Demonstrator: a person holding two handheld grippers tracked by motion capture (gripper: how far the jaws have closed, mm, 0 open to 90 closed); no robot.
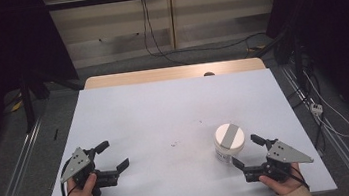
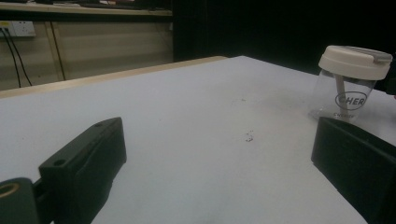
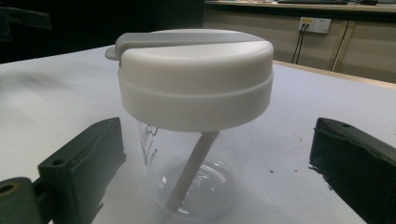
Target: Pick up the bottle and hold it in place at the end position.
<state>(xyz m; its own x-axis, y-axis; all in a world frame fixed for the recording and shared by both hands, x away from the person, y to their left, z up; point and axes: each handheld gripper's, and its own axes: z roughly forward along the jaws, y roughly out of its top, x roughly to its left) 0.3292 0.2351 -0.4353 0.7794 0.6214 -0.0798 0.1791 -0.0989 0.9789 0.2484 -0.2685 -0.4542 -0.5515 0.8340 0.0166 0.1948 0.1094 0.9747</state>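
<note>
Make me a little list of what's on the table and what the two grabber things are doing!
table: white top, a few small dark specks
jar: clear, upright, white lid, on the right side
inside jar: a white straw-like stick, leaning
left gripper: open, holding nothing, far from the jar
right gripper: open, just in front of the jar, fingers not touching it

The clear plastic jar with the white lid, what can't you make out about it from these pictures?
- Clear plastic jar with white lid: in the left gripper view its printed word runs past what reads; "CHER" is legible, the smaller line below is too small.
- Right gripper view: the print on the jar is seen side-on and blurred.
- High view: the lid hides the jar's inside and the slanted white stick.
- Right gripper: whether its open jaws touch the jar is unclear.
</note>
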